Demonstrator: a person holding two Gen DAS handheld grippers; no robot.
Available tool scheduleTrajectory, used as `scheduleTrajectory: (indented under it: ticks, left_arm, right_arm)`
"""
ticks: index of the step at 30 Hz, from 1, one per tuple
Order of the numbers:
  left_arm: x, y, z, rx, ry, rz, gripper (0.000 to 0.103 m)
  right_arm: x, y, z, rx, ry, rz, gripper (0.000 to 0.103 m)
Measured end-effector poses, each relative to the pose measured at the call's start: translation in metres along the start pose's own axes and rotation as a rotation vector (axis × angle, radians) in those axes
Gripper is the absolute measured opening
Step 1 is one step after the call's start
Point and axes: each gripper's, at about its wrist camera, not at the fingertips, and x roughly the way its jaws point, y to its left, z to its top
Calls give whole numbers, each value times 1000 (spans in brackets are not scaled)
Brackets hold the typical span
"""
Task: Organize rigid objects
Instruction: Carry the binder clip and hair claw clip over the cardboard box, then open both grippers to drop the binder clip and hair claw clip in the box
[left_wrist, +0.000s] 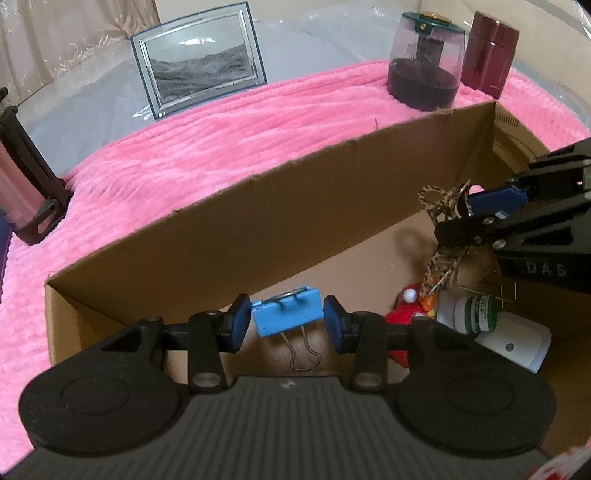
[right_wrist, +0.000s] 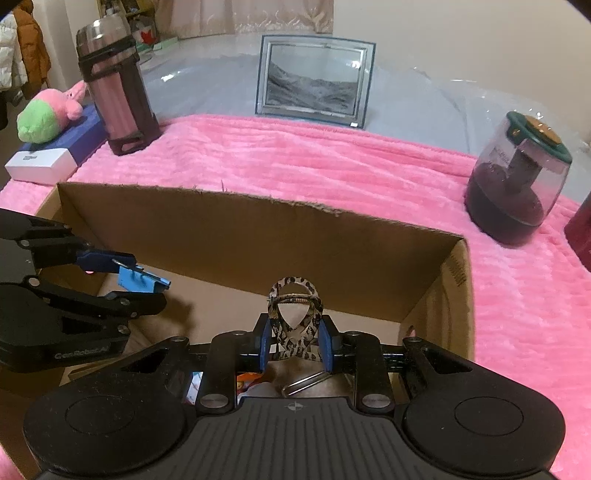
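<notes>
My left gripper (left_wrist: 285, 324) hangs over the left part of an open cardboard box (left_wrist: 266, 206). A blue binder clip (left_wrist: 286, 314) sits between its pads with small gaps on both sides, so the jaws stand open. In the right wrist view the left gripper (right_wrist: 140, 291) and the blue clip (right_wrist: 142, 281) show at the left. My right gripper (right_wrist: 295, 341) is shut on a leopard-print hair clip (right_wrist: 295, 314) over the box (right_wrist: 258, 229). It shows at the right in the left wrist view (left_wrist: 476, 218).
In the box lie a red toy (left_wrist: 402, 317), a white-green bottle (left_wrist: 469, 314) and a white device (left_wrist: 517, 343). On the pink blanket (right_wrist: 332, 155) stand a sand picture frame (right_wrist: 314, 81), a pink flask (right_wrist: 118, 88), a dark-based jar (right_wrist: 517, 184) and a maroon tin (left_wrist: 491, 55).
</notes>
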Motion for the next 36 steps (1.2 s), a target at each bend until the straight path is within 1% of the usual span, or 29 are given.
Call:
scheduleTrajectory:
  ticks: [11,20,29,36]
  left_arm:
    - [14,-2,2,9,37,9,38]
    - [17,-1,2,4,44,19,38]
    - [17,-2,2,3,47,24,38]
    - [10,1,0,-8,22,17,38]
  right_arm:
    - [13,-1,3,-2,33,-8,23]
    - [14,-1,4,9,40,-2,23]
    - [15,-3,5,20,47,0,23]
    - [15,-6,7,47,45,-17,23]
